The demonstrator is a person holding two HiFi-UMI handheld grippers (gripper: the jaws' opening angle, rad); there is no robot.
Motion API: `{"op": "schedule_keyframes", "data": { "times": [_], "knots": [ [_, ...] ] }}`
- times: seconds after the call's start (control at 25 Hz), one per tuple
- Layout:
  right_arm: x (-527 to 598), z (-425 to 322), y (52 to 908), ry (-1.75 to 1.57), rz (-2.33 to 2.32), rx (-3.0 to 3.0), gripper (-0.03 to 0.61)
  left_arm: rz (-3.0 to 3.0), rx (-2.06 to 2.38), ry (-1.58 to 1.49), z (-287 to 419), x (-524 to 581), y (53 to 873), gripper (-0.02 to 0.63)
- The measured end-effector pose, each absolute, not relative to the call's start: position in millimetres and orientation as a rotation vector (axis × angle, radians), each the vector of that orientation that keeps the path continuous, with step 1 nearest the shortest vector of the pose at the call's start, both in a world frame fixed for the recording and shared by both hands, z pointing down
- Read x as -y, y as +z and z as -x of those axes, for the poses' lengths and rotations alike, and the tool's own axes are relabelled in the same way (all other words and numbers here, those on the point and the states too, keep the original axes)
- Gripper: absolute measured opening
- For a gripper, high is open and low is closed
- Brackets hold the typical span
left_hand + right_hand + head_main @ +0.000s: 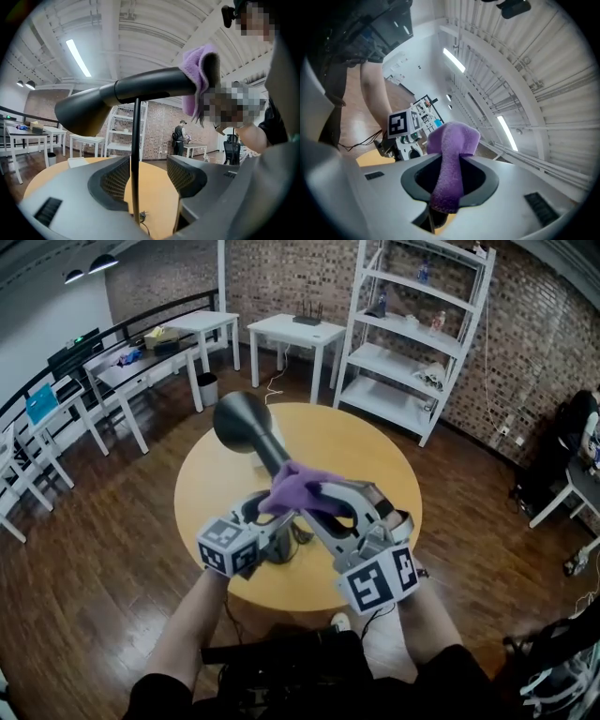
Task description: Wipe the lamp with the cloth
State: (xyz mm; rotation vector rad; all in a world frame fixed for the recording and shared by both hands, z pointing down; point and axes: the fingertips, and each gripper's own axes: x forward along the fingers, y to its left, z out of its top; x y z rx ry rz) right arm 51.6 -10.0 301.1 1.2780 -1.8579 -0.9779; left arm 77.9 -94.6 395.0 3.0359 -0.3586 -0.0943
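Head view: left gripper (270, 524) low at lamp (244, 421), over round table (366, 442). Right gripper (314, 495) holds purple cloth (295, 486) on lamp neck.

Left gripper view: my jaws apart. Thin stem (136, 150) stands between them, just beside left pad, clear of right pad. Cloth draped over neck, above and right.

Right gripper view: my jaws clamped on cloth. Cloth folds over ahead of jaw tips.

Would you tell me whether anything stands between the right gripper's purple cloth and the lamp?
Nothing visible does: the cloth held in the right gripper lies draped over the neck of the lamp, behind its shade.
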Motion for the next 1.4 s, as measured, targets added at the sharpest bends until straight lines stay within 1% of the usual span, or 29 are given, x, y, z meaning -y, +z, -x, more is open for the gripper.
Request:
{"op": "schedule_keyframes", "data": {
  "times": [0.2,0.28,0.44,0.52,0.76,0.96,1.12,1.28,1.4],
  "knots": [
    [8.6,-41.1,333.3,-0.989,-1.117,1.722,0.097,-3.022,0.374,-0.107,-68.2,92.4,396.8,0.242],
    [2.7,-38.1,322.8,-0.982,-1.131,1.773,0.097,-3.014,0.383,-0.11,-63.5,91.4,398.9,0.242],
    [-2.0,-38.8,275.9,-1.036,-1.23,1.849,0.097,-3.012,0.394,-0.109,-67.2,91.3,398.2,0.242],
    [6.5,-37.2,271.7,-1.041,-1.248,1.861,0.097,-3.016,0.413,-0.109,-70.7,93.4,396.2,0.242],
    [14.3,-31.6,322.1,-0.973,-1.265,1.931,0.097,-3.028,0.395,-0.103,-64.9,90.4,399.2,0.242],
    [9.0,-66.1,345.6,-0.896,-1.297,1.862,0.097,-3.018,0.39,-0.125,-54.9,84.9,401.3,0.242],
    [2.3,-98.5,315.5,-0.904,-1.37,1.892,0.095,-3.047,0.41,-0.137,-48.9,86.9,393.2,0.242],
    [-3.1,-89.6,272.8,-0.946,-1.387,2.108,0.096,-3.09,0.447,-0.173,-42.1,88.5,377.3,0.242],
    [0.6,-79.7,263.1,-0.825,-1.364,2.365,0.097,-3.09,0.473,-0.236,-37.0,84.3,359.4,0.242]
  ]
}}
